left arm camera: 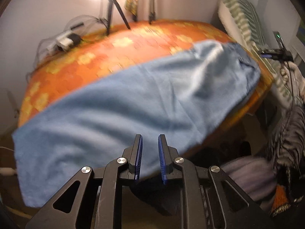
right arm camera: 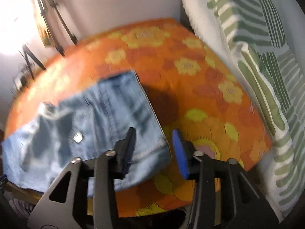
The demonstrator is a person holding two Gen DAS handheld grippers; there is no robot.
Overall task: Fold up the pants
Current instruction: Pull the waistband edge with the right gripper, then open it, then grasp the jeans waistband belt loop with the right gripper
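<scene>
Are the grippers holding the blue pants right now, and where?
Nothing is held. The left gripper and right gripper are both open above the pants, which lie on the orange flowered bedspread.

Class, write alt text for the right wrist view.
Blue jeans lie on an orange flowered bedspread, with the open right claw over their near edge. A green-striped pillow stands at the right.

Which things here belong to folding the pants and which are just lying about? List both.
Part of the job:
- pants, light blue denim, spread on the orange floral bedspread
- left gripper, open
- right gripper, open

Lying about:
- tripod
- tangled cables
- green-striped pillow
</scene>
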